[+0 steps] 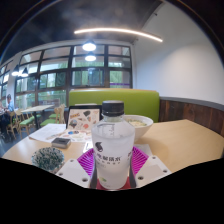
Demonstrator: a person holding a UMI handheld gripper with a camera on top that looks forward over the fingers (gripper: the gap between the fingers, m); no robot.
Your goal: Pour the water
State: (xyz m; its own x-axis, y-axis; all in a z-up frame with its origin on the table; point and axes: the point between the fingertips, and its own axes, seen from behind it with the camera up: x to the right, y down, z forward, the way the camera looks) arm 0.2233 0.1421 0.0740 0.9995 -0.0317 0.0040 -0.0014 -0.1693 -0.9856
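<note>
Pink pads [88, 160] flank a clear plastic bottle [112, 146], one on each side of its lower body, and both fingers press against it, so the gripper [112, 168] is closed on the bottle and holds it upright. It has a dark cap, a white label with printed characters, and water inside. Just left of the bottle, a small round dish [47, 157] with dark speckled contents sits on the pale wooden tabletop [185, 143]. Behind the bottle stands a light-coloured bowl [137, 125], with papers and small items [58, 133] to its left. Beyond the tabletop rises a green bench back [140, 100]. Farther off are large windows [60, 75], more tables at the left, and a long ceiling light [115, 34].
</note>
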